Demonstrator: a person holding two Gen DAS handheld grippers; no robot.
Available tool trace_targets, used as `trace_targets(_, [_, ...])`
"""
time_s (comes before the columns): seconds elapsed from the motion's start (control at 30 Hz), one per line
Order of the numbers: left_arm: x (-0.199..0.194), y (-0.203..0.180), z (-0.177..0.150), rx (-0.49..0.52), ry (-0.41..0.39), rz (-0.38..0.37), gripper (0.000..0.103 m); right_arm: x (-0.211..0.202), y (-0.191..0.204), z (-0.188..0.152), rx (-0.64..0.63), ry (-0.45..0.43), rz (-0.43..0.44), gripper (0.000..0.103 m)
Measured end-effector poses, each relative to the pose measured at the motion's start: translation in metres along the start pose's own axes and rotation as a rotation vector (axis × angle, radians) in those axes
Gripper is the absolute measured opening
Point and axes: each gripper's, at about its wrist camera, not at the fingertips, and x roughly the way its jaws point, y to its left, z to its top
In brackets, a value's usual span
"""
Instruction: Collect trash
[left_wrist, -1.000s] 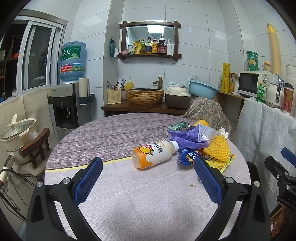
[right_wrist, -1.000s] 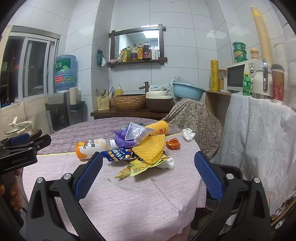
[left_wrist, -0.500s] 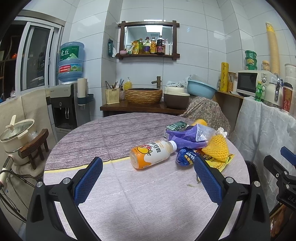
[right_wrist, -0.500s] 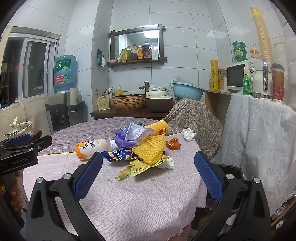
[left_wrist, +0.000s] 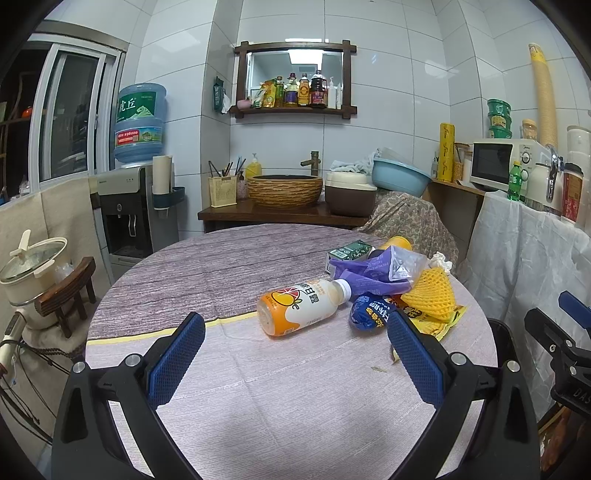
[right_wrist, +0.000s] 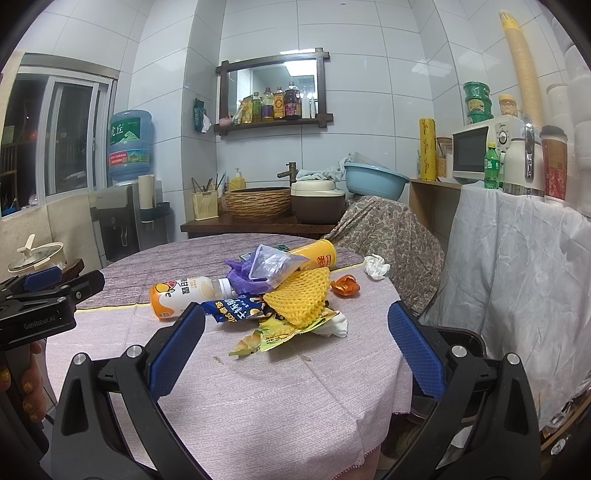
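Observation:
A heap of trash lies on the round cloth-covered table (left_wrist: 229, 387). It holds a toppled orange-and-white drink bottle (left_wrist: 301, 306) (right_wrist: 184, 295), a blue snack wrapper (left_wrist: 369, 314) (right_wrist: 236, 309), a yellow foam fruit net (left_wrist: 430, 295) (right_wrist: 299, 293), a purple bag (left_wrist: 369, 271) (right_wrist: 243, 278), a yellow chip can (right_wrist: 317, 256) and a green carton (left_wrist: 349, 253). Orange peel (right_wrist: 345, 285) and a crumpled white tissue (right_wrist: 376, 266) lie apart at the right. My left gripper (left_wrist: 295, 354) hangs open just short of the bottle. My right gripper (right_wrist: 295, 350) is open before the heap, empty.
A dark bin (right_wrist: 458, 338) stands by the table's right edge, mostly hidden. Behind are a wooden counter with a woven basin (left_wrist: 283, 190), a water dispenser (left_wrist: 135, 206), a cloth-draped shelf with a microwave (left_wrist: 498, 168), and a pot on a stool (left_wrist: 35, 269) at the left.
The left gripper has crept slightly forward and rightward, so the bottle sits a little lower-left in its view. The right gripper has barely moved. Both stay open.

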Motion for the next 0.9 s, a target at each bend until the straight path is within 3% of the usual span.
trace_targets(0.9, [0.0036,0.0028,-0.0039,0.006,0.02,-0.001,0.098,0.0014,0.001,-0.0009,0.0,0.006,-0.002,0.098])
